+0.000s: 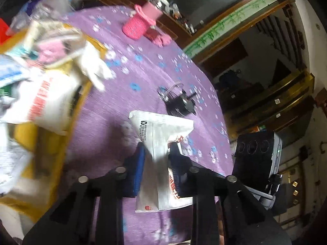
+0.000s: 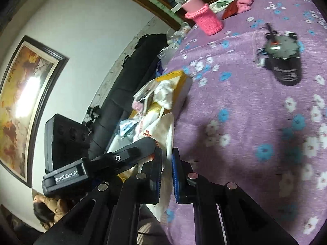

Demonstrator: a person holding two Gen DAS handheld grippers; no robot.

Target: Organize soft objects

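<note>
In the left wrist view my left gripper (image 1: 157,150) is shut on a white paper bag (image 1: 161,128) with red print. The bag is pinched between the blue pads (image 1: 138,163) and lifted over the purple flowered tablecloth (image 1: 143,75). In the right wrist view my right gripper (image 2: 168,155) is shut on a thin white bag edge (image 2: 168,134) at the table's left rim. The left gripper (image 2: 148,145) reaches into the same heap of bags beside it. A yellow box (image 1: 96,45) (image 2: 179,77) is stuffed with white bags and pink cloth.
A pink knitted bottle sleeve (image 1: 137,26) (image 2: 206,22) and a pink cloth (image 1: 161,39) (image 2: 246,2) sit far across the table. A black round gadget with a wire loop (image 1: 180,106) (image 2: 285,65) lies mid-table. A black sofa (image 2: 132,71) and a seated person (image 2: 47,210) are at the left.
</note>
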